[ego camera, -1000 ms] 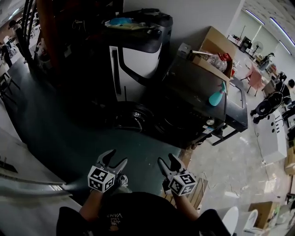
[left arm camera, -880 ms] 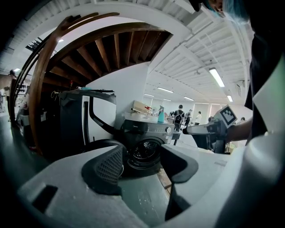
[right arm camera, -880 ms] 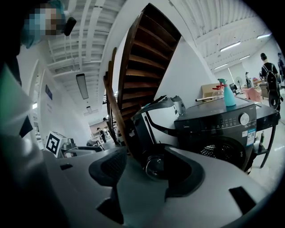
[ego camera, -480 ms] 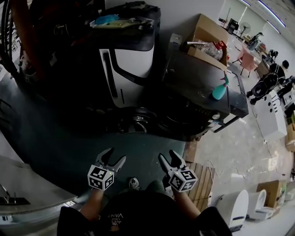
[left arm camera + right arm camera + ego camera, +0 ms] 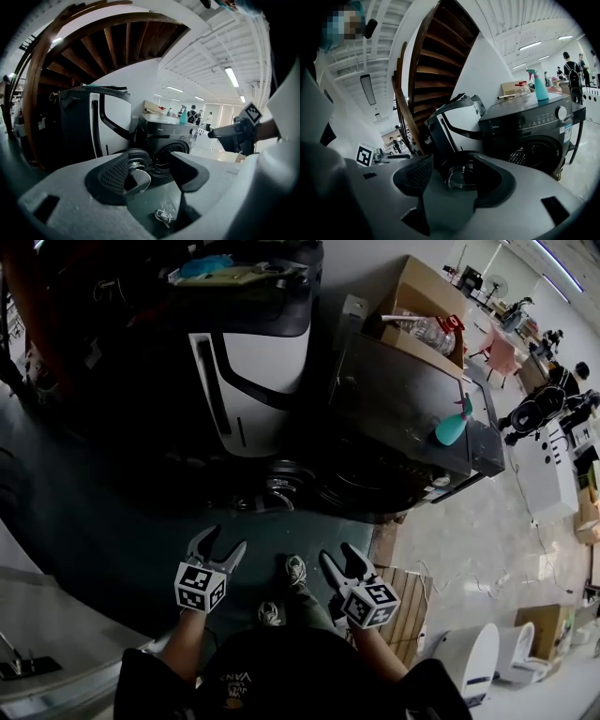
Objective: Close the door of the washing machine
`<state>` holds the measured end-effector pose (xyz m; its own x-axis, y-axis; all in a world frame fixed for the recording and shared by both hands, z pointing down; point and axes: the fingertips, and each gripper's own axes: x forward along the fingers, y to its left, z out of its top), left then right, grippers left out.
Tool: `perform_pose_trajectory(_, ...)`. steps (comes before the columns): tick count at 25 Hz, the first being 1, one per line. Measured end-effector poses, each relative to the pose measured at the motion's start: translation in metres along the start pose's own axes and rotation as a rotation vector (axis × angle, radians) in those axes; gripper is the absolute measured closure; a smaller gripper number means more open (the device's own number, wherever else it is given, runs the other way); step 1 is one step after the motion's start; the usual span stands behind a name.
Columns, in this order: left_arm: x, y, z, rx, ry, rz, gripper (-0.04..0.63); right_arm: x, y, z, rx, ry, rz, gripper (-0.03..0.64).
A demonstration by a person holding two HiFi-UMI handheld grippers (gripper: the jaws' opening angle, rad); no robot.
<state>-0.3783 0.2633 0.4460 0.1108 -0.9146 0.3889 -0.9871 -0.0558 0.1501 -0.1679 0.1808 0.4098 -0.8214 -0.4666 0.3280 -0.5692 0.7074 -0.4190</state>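
The dark grey washing machine [image 5: 403, 418] stands ahead on the right. Its round glass door [image 5: 277, 486] hangs open, swung out to the left of the drum opening [image 5: 361, 488]. My left gripper [image 5: 214, 549] is open and empty, well short of the door. In the left gripper view the door [image 5: 136, 164] shows between the open jaws, with the machine [image 5: 176, 133] behind. My right gripper [image 5: 339, 563] is also open and empty, level with the left. The right gripper view frames the door [image 5: 461, 176] between its jaws, and the machine front [image 5: 534, 131] sits to the right.
A tall white-and-black appliance [image 5: 248, 362] stands left of the washer under a wooden staircase [image 5: 436, 56]. A teal spray bottle [image 5: 452, 427] and a cardboard box [image 5: 422, 296] sit on the washer's top. A wooden pallet [image 5: 408, 601] lies at the right, by my shoes [image 5: 295, 568].
The person has stepped forward, and both grippers have moved nearer the washing machine, which now looks closer. Both pairs of jaws stay apart as before.
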Motion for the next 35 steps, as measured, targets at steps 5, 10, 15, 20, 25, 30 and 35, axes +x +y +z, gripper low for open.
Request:
perform_pose_trajectory(5,0.034,0.024,-0.003,0.004,0.047,0.038,0.318,0.027,-0.022,0.005,-0.014,0.051,0.016,0.374)
perform_pose_trajectory(10,0.075,0.055,-0.001,0.005,0.090,0.079,0.272,0.055,-0.046,0.008,-0.020,0.107,0.024,0.376)
perform_pose_trajectory(15,0.128,0.083,-0.009,0.005,0.160,0.103,0.242,0.082,-0.073,0.007,-0.001,0.170,0.023,0.379)
perform_pose_trajectory(20,0.171,0.106,-0.030,0.080,0.285,0.107,0.232,0.105,-0.090,0.006,0.011,0.208,0.026,0.379)
perform_pose_trajectory(25,0.211,0.126,-0.047,0.174,0.417,0.081,0.212,0.119,-0.104,0.007,0.024,0.234,0.026,0.379)
perform_pose_trajectory(30,0.250,0.141,-0.062,0.310,0.550,0.022,0.176,0.121,-0.125,0.000,0.035,0.266,-0.001,0.379)
perform_pose_trajectory(35,0.272,0.148,-0.078,0.456,0.712,-0.060,0.155,0.118,-0.138,-0.009,0.062,0.284,-0.027,0.379)
